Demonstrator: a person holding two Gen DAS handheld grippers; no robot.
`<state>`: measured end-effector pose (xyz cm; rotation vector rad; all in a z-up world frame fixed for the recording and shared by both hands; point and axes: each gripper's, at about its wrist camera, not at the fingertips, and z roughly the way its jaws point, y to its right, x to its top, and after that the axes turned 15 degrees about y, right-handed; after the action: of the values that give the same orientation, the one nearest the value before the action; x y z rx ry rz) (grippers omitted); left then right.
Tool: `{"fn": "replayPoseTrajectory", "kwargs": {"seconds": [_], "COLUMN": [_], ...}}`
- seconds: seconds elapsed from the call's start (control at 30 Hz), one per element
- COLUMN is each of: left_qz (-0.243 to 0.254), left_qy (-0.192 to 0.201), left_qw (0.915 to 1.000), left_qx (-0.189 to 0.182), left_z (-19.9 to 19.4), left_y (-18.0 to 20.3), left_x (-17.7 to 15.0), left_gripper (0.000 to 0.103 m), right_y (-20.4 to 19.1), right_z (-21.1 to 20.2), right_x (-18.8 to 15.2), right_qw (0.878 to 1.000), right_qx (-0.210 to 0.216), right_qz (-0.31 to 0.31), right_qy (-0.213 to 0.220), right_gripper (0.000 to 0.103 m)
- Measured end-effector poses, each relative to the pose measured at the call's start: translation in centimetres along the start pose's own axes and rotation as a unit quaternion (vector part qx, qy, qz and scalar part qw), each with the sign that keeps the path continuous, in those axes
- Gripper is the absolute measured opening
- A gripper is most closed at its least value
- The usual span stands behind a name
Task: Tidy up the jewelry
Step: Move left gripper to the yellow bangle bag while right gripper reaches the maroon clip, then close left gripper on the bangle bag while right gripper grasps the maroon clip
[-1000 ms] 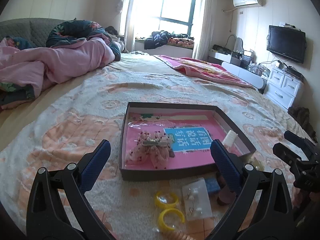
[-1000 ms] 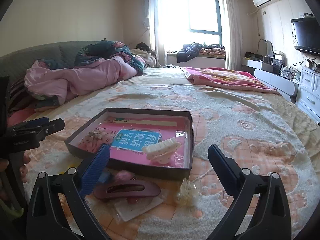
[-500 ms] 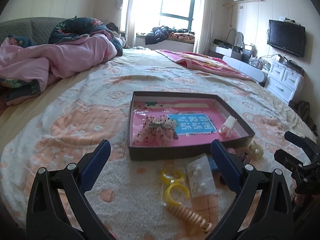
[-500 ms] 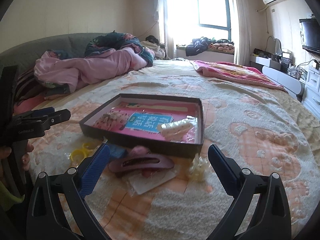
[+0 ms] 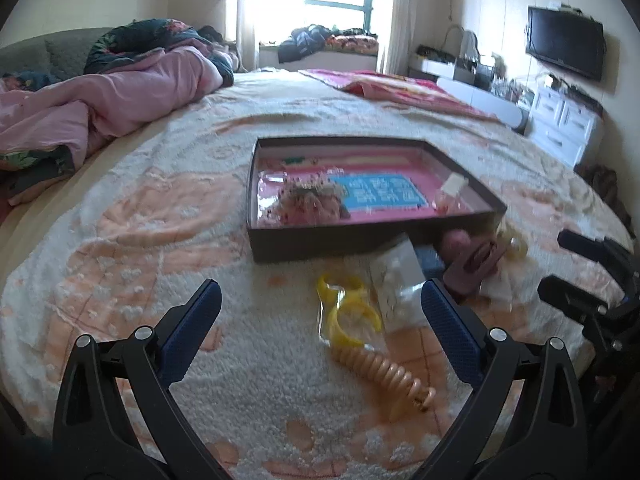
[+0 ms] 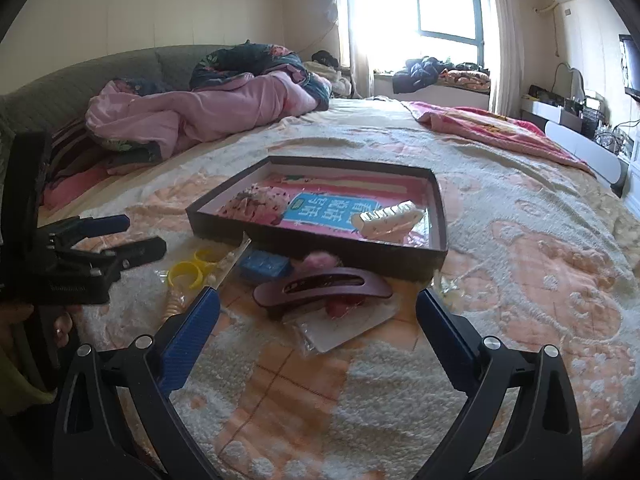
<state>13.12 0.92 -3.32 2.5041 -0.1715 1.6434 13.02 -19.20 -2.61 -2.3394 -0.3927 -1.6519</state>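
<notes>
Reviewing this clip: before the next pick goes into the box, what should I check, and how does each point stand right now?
1. Left gripper open and holding nothing: ok.
2. Right gripper open and holding nothing: ok.
3. Box has free floor space between the fabric bow and the white clip: ok.
4. Purple hair clip lies uncovered in front of the right gripper: ok.
5. Yellow rings loose rather than bagged: cannot tell.
6. Left view sharp enough to aim: not ok, blurred.

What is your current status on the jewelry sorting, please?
Left gripper open, empty, over yellow bangles. Right gripper open, empty, facing mauve hair claw. Dark tray holds fluffy scrunchie and cream clip. Nothing blocking.
</notes>
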Motion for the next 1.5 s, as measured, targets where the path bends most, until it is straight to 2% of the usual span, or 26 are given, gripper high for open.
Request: {"fn": "replayPoseTrajectory", "kwargs": {"seconds": [0.27, 0.43, 0.5, 0.67, 0.97, 1.13, 1.3, 1.43, 1.5], "left_qz": [0.005, -0.003, -0.007, -0.014, -0.023, -0.028, -0.038, -0.038, -0.041], "left_qy": [-0.034, -0.052, -0.058, -0.066, -0.072, -0.075, -0.081, -0.081, -0.082], "left_qw": [0.9994, 0.9985, 0.9981, 0.9974, 0.9967, 0.9961, 0.9948, 0.9946, 0.9944], "left_qx": [-0.002, -0.012, -0.017, -0.026, -0.029, -0.036, -0.048, -0.052, -0.054], "left_z": [1.7, 2.8, 3.2, 3.9, 4.9, 5.1, 5.5, 5.5, 5.6], "left_y": [-0.2, -0.3, -0.4, -0.2, -0.1, 0.0, 0.0, 0.1, 0.1], "left_x": [-1.3, -1.9, -2.1, -2.2, -2.2, -2.2, -2.1, -2.1, -2.1], "left_gripper": [0.091, 0.080, 0.071, 0.064, 0.057, 0.049, 0.037, 0.033, 0.032], "right_y": [0.4, 0.7, 0.7, 1.1, 2.3, 3.1, 3.4, 3.3, 2.9], "right_z": [1.1, 2.2, 2.6, 3.8, 5.9, 6.5, 7.2, 7.5, 7.4], "right_x": [-0.8, -1.2, -1.4, -1.8, -1.2, -0.8, -0.6, -0.5, -0.4], "right_qw": [1.000, 0.999, 0.998, 0.996, 0.991, 0.989, 0.987, 0.986, 0.985], "right_qx": [-0.003, -0.003, -0.001, 0.005, 0.004, -0.001, 0.000, 0.010, 0.020], "right_qz": [0.011, 0.028, 0.037, 0.063, 0.116, 0.133, 0.147, 0.156, 0.156], "right_qy": [-0.023, -0.038, -0.047, -0.063, -0.072, -0.066, -0.068, -0.065, -0.064], "right_gripper": [0.089, 0.082, 0.078, 0.072, 0.062, 0.053, 0.046, 0.028, 0.023]}}
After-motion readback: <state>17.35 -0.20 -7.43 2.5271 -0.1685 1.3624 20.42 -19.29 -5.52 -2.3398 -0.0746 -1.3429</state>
